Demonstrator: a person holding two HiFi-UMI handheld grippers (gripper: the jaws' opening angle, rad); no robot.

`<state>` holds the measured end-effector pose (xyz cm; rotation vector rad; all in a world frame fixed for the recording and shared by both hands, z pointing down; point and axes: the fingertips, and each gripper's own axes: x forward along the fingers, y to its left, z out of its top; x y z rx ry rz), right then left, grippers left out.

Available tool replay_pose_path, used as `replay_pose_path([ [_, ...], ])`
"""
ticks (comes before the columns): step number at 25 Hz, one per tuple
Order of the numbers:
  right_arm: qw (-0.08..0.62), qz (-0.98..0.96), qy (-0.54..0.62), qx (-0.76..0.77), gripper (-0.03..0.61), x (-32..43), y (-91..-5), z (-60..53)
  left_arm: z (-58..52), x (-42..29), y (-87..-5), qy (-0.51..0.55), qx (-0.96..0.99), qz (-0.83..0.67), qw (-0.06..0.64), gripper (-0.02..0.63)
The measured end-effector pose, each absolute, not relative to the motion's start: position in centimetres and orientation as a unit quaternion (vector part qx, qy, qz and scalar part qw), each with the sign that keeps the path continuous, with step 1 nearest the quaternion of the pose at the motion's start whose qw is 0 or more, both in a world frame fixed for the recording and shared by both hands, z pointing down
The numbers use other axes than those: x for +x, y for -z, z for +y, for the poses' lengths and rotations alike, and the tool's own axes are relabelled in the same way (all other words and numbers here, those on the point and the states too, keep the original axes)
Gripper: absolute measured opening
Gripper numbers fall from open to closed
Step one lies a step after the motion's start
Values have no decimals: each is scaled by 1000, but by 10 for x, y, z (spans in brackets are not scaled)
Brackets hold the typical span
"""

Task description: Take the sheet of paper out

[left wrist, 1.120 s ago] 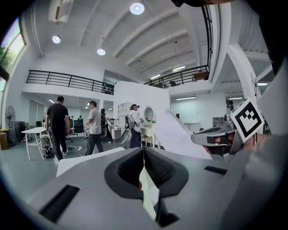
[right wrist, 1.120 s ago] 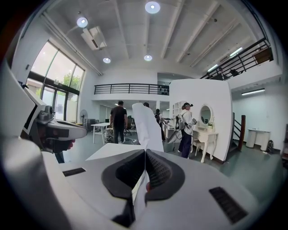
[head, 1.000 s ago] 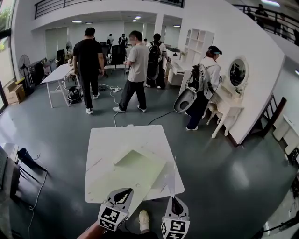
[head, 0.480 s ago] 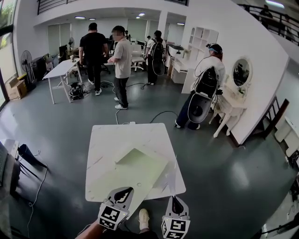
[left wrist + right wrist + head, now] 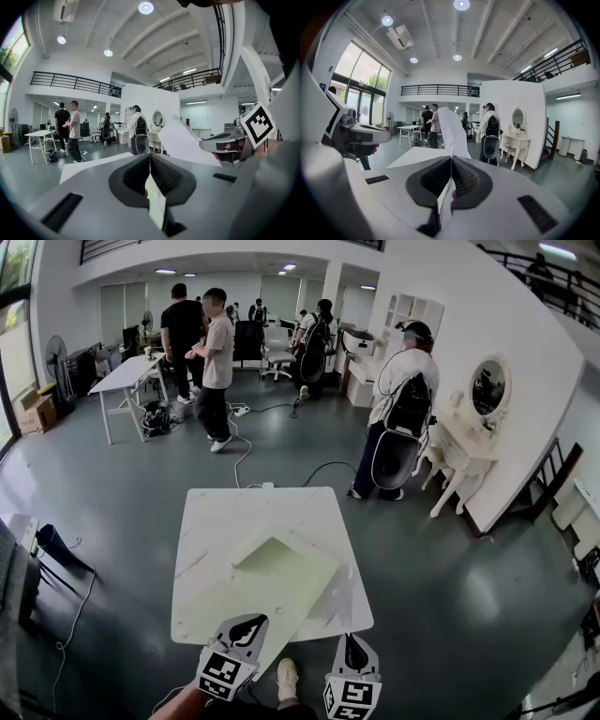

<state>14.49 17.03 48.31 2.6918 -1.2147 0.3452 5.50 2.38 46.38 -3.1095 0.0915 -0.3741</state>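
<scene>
A pale green folder (image 5: 272, 582) lies flat on the white table (image 5: 234, 512), reaching to the table's near edge. My left gripper (image 5: 246, 626) is shut on the folder's near corner, and the folder's edge (image 5: 154, 199) shows between the left gripper's (image 5: 150, 161) closed pads. A white sheet of paper (image 5: 343, 601) stands nearly upright at the folder's right side. My right gripper (image 5: 349, 638) is shut on its lower edge. In the right gripper view the sheet (image 5: 452, 131) rises from that gripper's (image 5: 451, 161) closed pads. The sheet (image 5: 180, 140) also shows in the left gripper view.
Several people stand beyond the table: one with a backpack rig (image 5: 401, 413) beside a white vanity with a round mirror (image 5: 487, 390), another (image 5: 216, 367) nearer a white desk (image 5: 122, 381). Cables (image 5: 244, 451) run over the grey floor. A shoe (image 5: 288, 679) shows below the table edge.
Both grippers keep their place and their grips. The people in the background have walked: the one in the light shirt further left, the one with the backpack rig turned round by the vanity.
</scene>
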Motion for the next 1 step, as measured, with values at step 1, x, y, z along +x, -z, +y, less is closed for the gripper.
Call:
replay_pose_path([
  [1,84,-407,-115,902,18,146,-483,169,23,56,-464,119,-992,29,4,25],
])
